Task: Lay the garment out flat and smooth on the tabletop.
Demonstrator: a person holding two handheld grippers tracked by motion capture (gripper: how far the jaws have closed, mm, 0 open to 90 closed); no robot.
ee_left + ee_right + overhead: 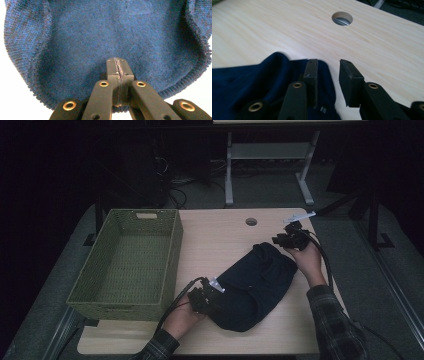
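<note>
Black fingers [117, 75] of L gripper [117, 82] sit nearest the lens in left gripper view, pressed together w/ a thin fold of blue knit garment [105, 42] pinched between them; threads show along the seam line. In high view L gripper [204, 297] is at garment's 8 o'clock edge, near worktop [220, 240] front.

R gripper [328, 75]: fingers apart, moderate gap, nothing between. One finger lies over the garment's edge [262, 82], the other over bare wood. High view puts R gripper [292, 239] at garment's 1 o'clock corner [255, 285].

Green woven basket [125, 260] at 9 o'clock of garment, well apart, looks empty. Cable hole [251, 221] at 12 o'clock.

Risks (judgement):
- L pinch is thin, near the hem → knit could slip out if lifted on one side alone.
- If R closes as placed, it may catch only a sliver of edge, or nothing.
- One-sided lift → garment drags, unfolds, and may snag on basket rim.
</note>
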